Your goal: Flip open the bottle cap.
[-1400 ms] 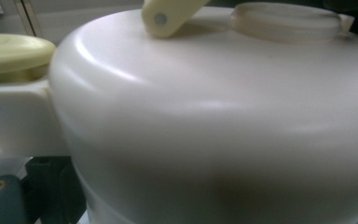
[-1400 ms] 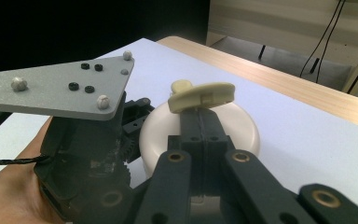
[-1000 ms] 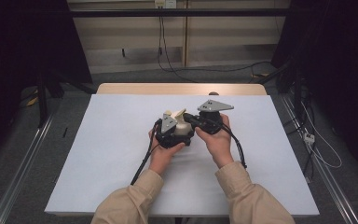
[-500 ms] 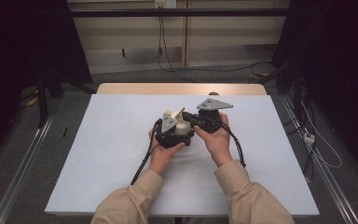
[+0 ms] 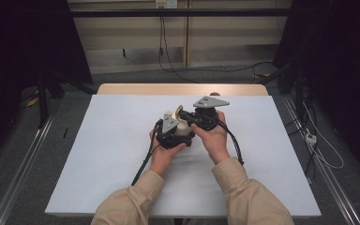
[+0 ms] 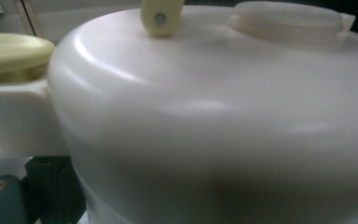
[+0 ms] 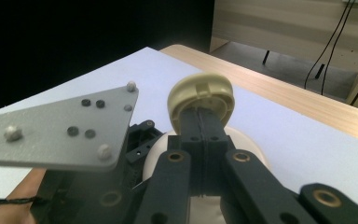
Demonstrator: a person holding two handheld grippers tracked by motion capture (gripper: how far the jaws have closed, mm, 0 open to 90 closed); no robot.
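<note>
Frame centre on the table (image 5: 98,154): left hand-held gripper (image 5: 172,132) hugs the white jar (image 5: 183,128), jaws hidden, can't tell. Right hand-held gripper (image 7: 203,123) jaws pressed together, pinching the yellow lid (image 7: 200,95). Jar blurred close-up.

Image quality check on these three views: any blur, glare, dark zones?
Left gripper view: the cream container sits very close, soft-focused, with broad glare on its dome. Right gripper view: the right tongs and yellow cap are fairly sharp, the backdrop at left black. High view: the white table is evenly lit, surroundings dark.
</note>
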